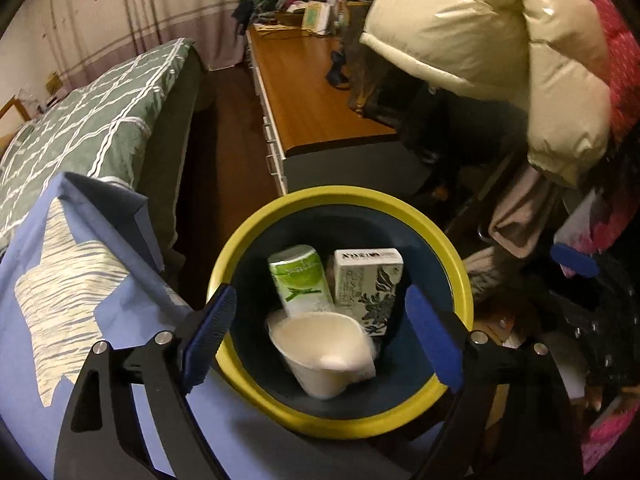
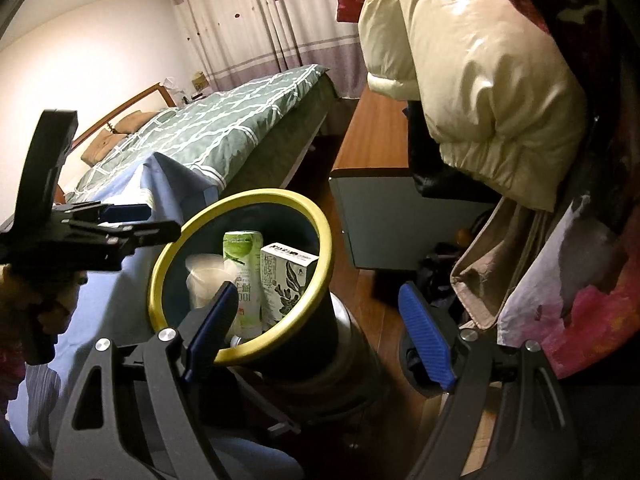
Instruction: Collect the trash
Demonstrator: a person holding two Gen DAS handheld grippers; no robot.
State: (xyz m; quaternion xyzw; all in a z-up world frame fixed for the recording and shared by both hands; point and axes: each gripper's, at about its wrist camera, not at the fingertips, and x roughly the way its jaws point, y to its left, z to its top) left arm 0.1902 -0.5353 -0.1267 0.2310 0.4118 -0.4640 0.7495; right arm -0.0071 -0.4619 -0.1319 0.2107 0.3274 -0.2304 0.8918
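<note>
A round bin with a yellow rim (image 1: 340, 194) (image 2: 256, 196) and a dark blue inside stands beside the bed. In it are a green drink carton (image 1: 300, 280) (image 2: 242, 272), a white box with a dark leaf print (image 1: 368, 284) (image 2: 286, 280) and a white cup (image 1: 324, 352) (image 2: 204, 280), blurred in the left wrist view. My left gripper (image 1: 319, 290) (image 2: 148, 220) hangs over the bin's mouth, open, its blue pads clear of the cup. My right gripper (image 2: 318, 288) is open and empty, just right of the bin.
A blue cloth with a striped star (image 1: 60, 300) lies left of the bin on the bed with the green quilt (image 1: 100, 120) (image 2: 224, 120). A wooden cabinet (image 1: 316, 100) (image 2: 380, 140) stands behind. A cream puffy jacket (image 1: 500, 40) (image 2: 480, 80) and heaped clothes crowd the right.
</note>
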